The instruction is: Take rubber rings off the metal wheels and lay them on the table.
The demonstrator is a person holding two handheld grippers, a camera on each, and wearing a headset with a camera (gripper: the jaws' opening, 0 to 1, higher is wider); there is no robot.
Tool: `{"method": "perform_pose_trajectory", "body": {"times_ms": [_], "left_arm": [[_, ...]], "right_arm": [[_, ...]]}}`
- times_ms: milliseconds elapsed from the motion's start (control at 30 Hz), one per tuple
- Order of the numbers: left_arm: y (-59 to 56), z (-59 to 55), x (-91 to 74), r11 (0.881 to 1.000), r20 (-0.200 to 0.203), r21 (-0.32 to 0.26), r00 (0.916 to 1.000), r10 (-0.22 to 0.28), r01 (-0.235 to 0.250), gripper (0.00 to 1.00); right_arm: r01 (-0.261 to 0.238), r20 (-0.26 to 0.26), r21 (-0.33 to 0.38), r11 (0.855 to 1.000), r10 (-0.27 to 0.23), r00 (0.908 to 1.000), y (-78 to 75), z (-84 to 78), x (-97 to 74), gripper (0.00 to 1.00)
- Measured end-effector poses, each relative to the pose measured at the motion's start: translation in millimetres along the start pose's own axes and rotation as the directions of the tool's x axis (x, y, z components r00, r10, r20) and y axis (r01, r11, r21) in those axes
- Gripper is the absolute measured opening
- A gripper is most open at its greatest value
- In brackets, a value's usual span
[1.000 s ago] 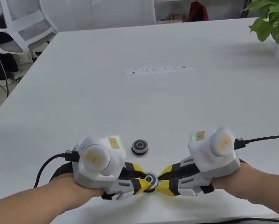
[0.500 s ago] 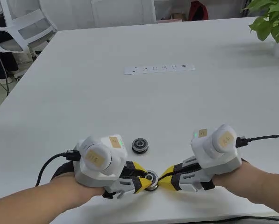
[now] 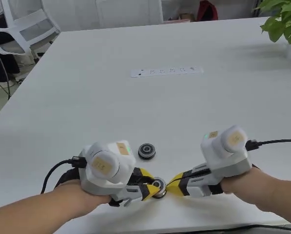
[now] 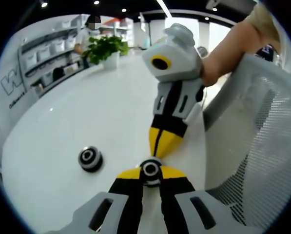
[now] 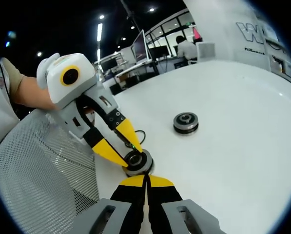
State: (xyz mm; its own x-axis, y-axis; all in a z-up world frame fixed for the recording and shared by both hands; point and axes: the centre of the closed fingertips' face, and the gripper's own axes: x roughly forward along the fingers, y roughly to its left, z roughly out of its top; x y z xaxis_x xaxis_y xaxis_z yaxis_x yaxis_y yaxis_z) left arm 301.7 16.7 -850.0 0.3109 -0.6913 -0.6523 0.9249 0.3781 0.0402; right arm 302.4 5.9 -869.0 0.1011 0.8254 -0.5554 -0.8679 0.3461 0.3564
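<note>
1. Clamping the work: the left gripper has its yellow-tipped jaws shut on a small round metal wheel at the near edge of the white table. Judged purpose: this grip fixes the wheel so that it cannot roll or slip under a pull.
2. The right gripper faces it from the opposite side, jaws together and tips touching the wheel's rim. That position suits picking at the black rubber ring. Whether the tips nip the ring cannot be told.
3. The ring appears seated on the wheel, so stripping is not yet done.
4. A second metal wheel, ring fitted, lies flat on the table just beyond both grippers, apart from them and within easy reach.
</note>
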Motion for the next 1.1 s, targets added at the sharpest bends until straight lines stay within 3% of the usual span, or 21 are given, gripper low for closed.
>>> {"method": "perform_pose_trajectory", "body": {"times_ms": [600, 1100], "left_arm": [[0.2, 0.2, 0.2, 1.000, -0.012, 0.003, 0.9999, 0.003, -0.003, 0.12], [-0.2, 0.8, 1.5, 1.000, -0.028, 0.001, 0.9994, 0.021, -0.020, 0.12]], "right_arm": [[-0.016, 0.090, 0.116, 0.993, 0.006, 0.9959, -1.7, 14.2, -7.5, 0.00], [-0.044, 0.110, 0.153, 0.987, 0.027, 0.9936, 5.0, 18.1, -8.0, 0.00]]}}
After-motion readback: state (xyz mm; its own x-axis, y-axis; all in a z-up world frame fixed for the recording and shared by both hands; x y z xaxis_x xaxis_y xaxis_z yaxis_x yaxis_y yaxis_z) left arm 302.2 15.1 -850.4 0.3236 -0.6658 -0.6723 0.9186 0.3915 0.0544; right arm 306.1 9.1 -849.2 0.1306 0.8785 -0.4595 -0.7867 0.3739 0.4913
